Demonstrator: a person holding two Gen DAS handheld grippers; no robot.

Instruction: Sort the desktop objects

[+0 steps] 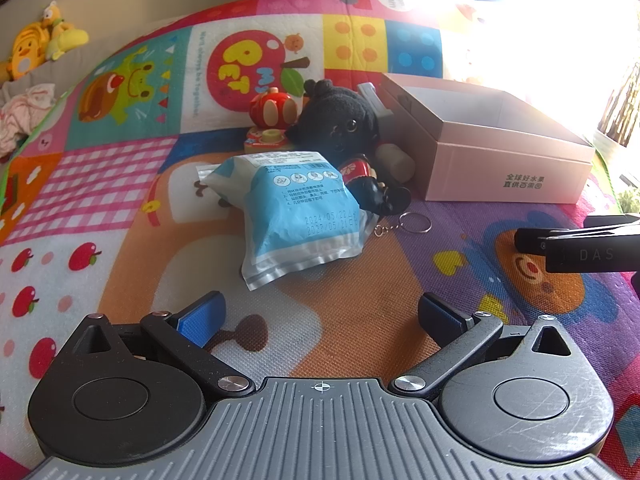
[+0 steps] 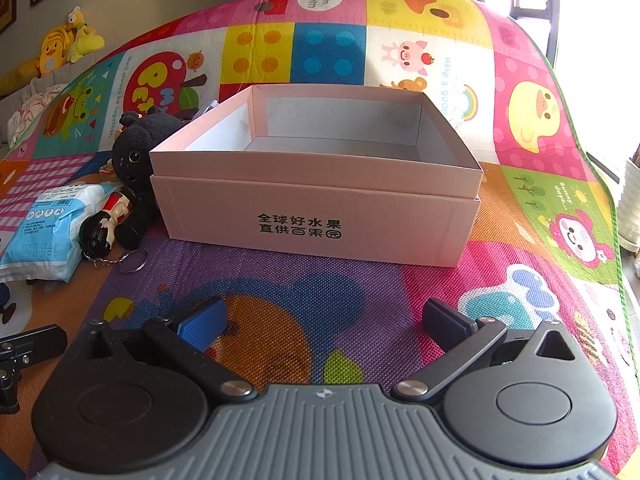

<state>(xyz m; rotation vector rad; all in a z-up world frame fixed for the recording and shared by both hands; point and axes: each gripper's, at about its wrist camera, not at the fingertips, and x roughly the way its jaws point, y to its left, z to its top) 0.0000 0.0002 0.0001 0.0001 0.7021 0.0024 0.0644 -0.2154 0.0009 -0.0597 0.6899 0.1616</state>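
Left claw [image 1: 320, 316]: jaws spread wide, nothing between them, tilted down over the play mat [image 1: 120, 208]
Nearest thing: the blue-and-white packet [image 1: 298, 216] lies straight ahead of the left claw, its long axis running away from the claw and leaning a little toward the left of the view
Behind the packet: a small doll keychain [image 1: 370, 184] touches the packet's far right edge, with its ring on the mat just beside; a black plush toy [image 1: 340, 120] sits behind that, and a red wooden toy [image 1: 272, 114] to the plush's left
Right claw [image 2: 324, 316]: also spread wide and empty, facing the pink box [image 2: 316, 216] square on
Box: open, looks empty, to the right of the pile and touching or nearly touching the plush
Key relation: the pile is nearer the left claw, the box nearer the right
Likely next move: the left claw probably takes the packet across its short width and carries it right to the box
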